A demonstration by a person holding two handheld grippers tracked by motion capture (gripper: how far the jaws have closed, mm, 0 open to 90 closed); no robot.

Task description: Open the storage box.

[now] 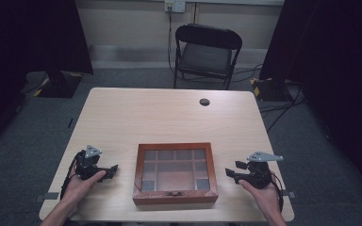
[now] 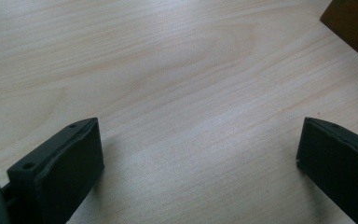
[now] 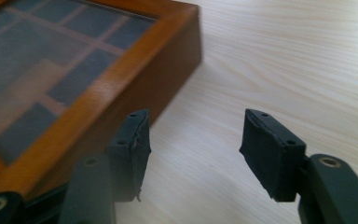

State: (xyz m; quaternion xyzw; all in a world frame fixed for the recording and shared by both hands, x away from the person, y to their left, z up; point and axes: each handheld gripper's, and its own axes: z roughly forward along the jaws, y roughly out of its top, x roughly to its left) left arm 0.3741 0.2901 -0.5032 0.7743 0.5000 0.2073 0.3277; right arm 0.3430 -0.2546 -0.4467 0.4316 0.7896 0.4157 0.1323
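Note:
A brown wooden box [image 1: 175,172] with a glass lid and a grid of compartments lies shut at the table's near middle. My left gripper [image 1: 107,170] rests on the table to its left, held in a hand, open, its tips pointing toward the box. In the left gripper view the jaws stand wide apart over bare wood, with a corner of the box [image 2: 352,25] at the top right. My right gripper [image 1: 230,172] lies to the box's right, open. In the right gripper view its left fingertip [image 3: 133,142] sits close beside the box's wooden side [image 3: 135,79].
The light wooden table [image 1: 160,117] has a dark round cable hole [image 1: 204,101] near its far edge. A black folding chair [image 1: 206,54] stands behind the table. Dark curtains hang at both sides, and cables lie on the floor at the right.

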